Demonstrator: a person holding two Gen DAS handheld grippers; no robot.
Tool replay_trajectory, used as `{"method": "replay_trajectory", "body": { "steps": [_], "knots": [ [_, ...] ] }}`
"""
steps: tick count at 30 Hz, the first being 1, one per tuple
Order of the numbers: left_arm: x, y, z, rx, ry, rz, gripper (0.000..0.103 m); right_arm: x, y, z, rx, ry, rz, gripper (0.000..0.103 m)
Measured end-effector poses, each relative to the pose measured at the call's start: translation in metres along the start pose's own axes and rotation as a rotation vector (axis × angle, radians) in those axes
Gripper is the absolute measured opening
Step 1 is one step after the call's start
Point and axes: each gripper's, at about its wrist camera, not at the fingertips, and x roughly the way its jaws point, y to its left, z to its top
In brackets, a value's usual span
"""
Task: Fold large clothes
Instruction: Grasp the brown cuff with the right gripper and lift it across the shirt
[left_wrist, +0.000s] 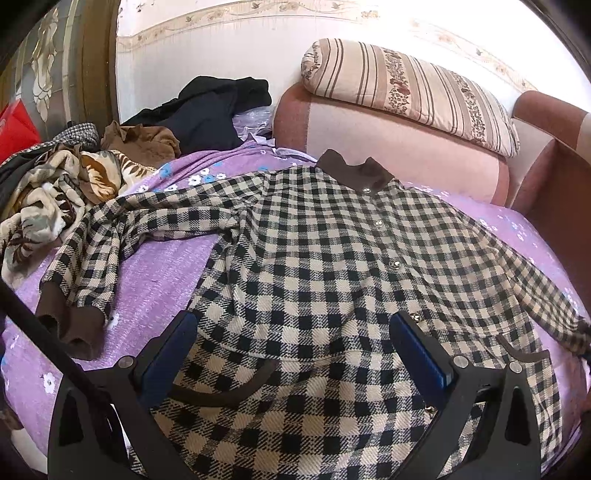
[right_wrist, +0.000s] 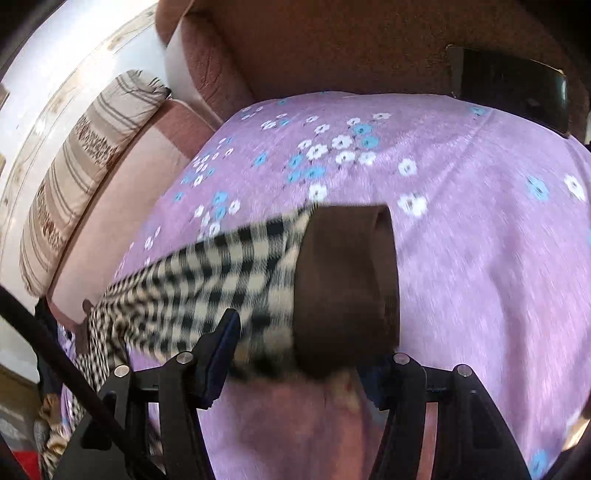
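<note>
a black-and-cream checked woven jacket with brown ribbed collar and cuffs (left_wrist: 332, 236) lies front-up, buttoned, on a purple floral bedspread (left_wrist: 162, 266), collar toward a pink upholstered headboard (left_wrist: 388, 147) that carries a striped bolster pillow (left_wrist: 410, 88). one sleeve is crumpled out to the side, ending in a brown ribbed cuff (left_wrist: 70, 328). a heap of other clothes (left_wrist: 66, 184) lies near that sleeve, apart from the jacket body.

the left gripper (left_wrist: 295, 350) hovers over the lower front of the jacket, its jaws spread wide with blue pads either side of the cloth and nothing pinched. in the blurred right wrist view, the right gripper (right_wrist: 299, 354) has the other sleeve and its brown ribbed cuff (right_wrist: 347, 288) between its fingers; the jaws look set apart around the cloth, but blur and the cuff hide one finger, so whether they pinch cannot be told.

handling, as judged: the weave looks thick and soft, moderately heavy, limp, not slippery or fragile. it should drape and hold a crease loosely. the ribbed cuffs, hem corners and shoulder seams look like firm places to grip; avoid the metal buttons (left_wrist: 396, 263).
</note>
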Motion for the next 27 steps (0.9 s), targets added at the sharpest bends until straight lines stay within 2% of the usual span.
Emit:
{"method": "replay_trajectory", "body": {
  "steps": [1,2,3,10,12,15,19,24,27],
  "knots": [
    [0.0,0.002,0.0,-0.001,-0.001,0.006,0.103,0.003,0.001,0.006,0.008,0.009,0.014,0.028],
    [0.0,0.003,0.001,-0.004,-0.003,0.008,0.103,0.003,0.001,0.012,0.012,0.019,0.03,0.013],
    [0.0,0.005,0.001,-0.008,-0.004,0.009,0.103,0.002,0.001,0.019,0.015,0.022,0.041,0.01],
    [-0.011,0.027,0.017,-0.038,-0.052,0.052,0.103,-0.028,0.03,0.081,-0.069,-0.121,-0.068,0.009],
    [-0.015,0.035,0.023,-0.049,-0.066,0.066,0.103,-0.03,0.053,0.09,-0.113,-0.141,-0.093,0.009],
    [-0.021,0.051,0.032,-0.078,-0.091,0.092,0.103,-0.03,0.117,0.09,-0.23,-0.141,-0.046,0.009],
    [-0.028,0.076,0.043,-0.137,-0.11,0.108,0.103,-0.017,0.212,0.06,-0.393,-0.091,0.053,0.009],
    [-0.038,0.106,0.053,-0.174,-0.153,0.148,0.103,0.017,0.345,-0.031,-0.64,0.02,0.182,0.009],
    [-0.043,0.122,0.056,-0.174,-0.18,0.193,0.103,0.038,0.399,-0.088,-0.748,0.081,0.228,0.009]
  ]
}}
